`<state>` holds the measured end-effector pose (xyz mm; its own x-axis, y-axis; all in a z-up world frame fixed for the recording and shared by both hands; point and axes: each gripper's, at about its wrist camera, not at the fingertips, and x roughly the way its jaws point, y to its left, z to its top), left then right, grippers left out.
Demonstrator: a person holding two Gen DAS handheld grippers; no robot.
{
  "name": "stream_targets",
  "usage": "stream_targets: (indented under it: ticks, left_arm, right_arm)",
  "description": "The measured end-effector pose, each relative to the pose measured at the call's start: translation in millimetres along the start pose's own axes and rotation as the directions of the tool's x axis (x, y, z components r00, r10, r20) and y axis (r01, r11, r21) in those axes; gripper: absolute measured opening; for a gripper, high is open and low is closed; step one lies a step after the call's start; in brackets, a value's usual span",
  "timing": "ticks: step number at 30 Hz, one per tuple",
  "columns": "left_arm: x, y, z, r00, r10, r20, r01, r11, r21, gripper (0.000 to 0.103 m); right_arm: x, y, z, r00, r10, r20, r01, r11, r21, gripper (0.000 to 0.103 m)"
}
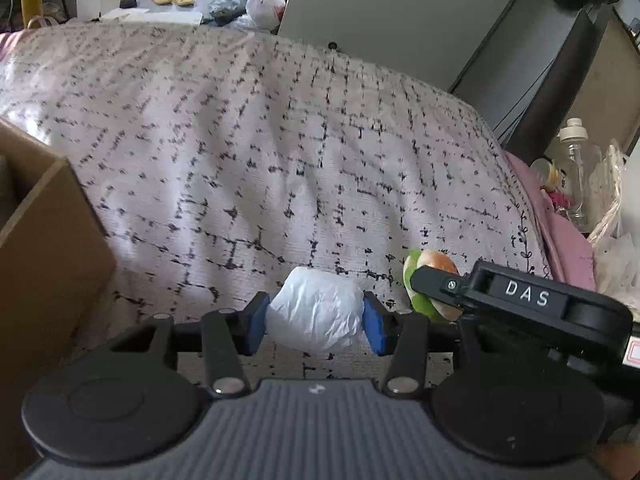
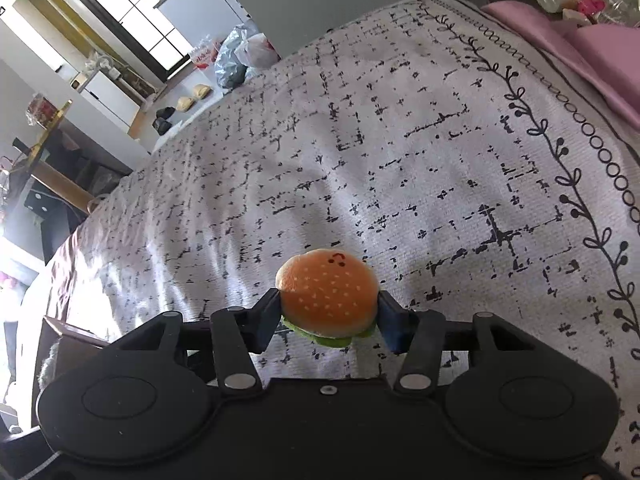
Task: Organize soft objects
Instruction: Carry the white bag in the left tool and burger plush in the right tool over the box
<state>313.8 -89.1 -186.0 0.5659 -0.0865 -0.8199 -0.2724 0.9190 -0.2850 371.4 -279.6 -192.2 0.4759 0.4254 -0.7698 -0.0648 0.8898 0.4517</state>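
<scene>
Your right gripper (image 1: 430, 286) hides most of the burger plush (image 1: 434, 259); the cardboard box (image 1: 52, 248) at the bedspread's (image 1: 280, 140) left edge is cropped.

Your left wrist camera sits just behind the left gripper (image 1: 316, 322) and looks forward and steeply down along its fingers, close over the patterned bedspread (image 1: 256, 152), with the far end of the bed and the floor beyond at the top of the view and a cardboard box (image 1: 48, 248) at its left edge. Your right wrist camera rides the same way behind the right gripper (image 2: 329, 314), tilted down over the same bedspread (image 2: 400, 160) from nearby. Both views share the bedspread, the plastic bags (image 1: 256, 4) on the floor (image 2: 244, 54), and the burger plush (image 2: 328, 296), which the left view catches from the side (image 1: 432, 276) beside the right gripper's body.
</scene>
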Motion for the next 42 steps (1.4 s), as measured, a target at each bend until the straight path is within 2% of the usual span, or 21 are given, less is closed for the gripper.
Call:
stream_targets:
  ticks: [8,15,17,20,22,30,42]
  left_arm:
    - [-41,5,1,0.999,0.006,0.040,-0.007,1.000,0.011,0.048]
    - [-80,11,0,0.997,0.023,0.076,-0.024,1.000,0.019,0.048]
    - [-88,10,-1,0.996,0.016,0.084,-0.018,1.000,0.025,0.048]
    - [-101,12,-1,0.995,0.013,0.101,-0.015,1.000,0.019,0.048]
    - [-112,13,-1,0.994,0.005,0.113,-0.007,1.000,0.014,0.048]
    - [-146,20,-3,0.989,-0.006,0.147,0.003,1.000,0.017,0.049]
    - [-181,45,-3,0.982,-0.008,0.188,0.008,1.000,0.001,0.049]
  right_arm:
    - [-27,13,-11,0.999,0.042,0.033,-0.041,0.999,-0.013,0.051]
    - [-63,17,-24,0.998,0.025,0.057,-0.023,0.999,-0.027,0.051]
    - [-71,15,-21,0.995,0.081,0.062,-0.083,0.996,0.021,0.051]
    - [-84,22,-23,0.994,0.069,0.090,-0.070,0.998,0.007,0.051]
    - [-88,22,-26,0.990,0.111,0.085,-0.114,0.993,0.035,0.051]
    - [-108,56,-42,0.988,0.103,0.114,-0.099,0.994,-0.040,0.051]
    - [-126,91,-53,0.981,0.133,0.144,-0.124,0.990,-0.071,0.051]
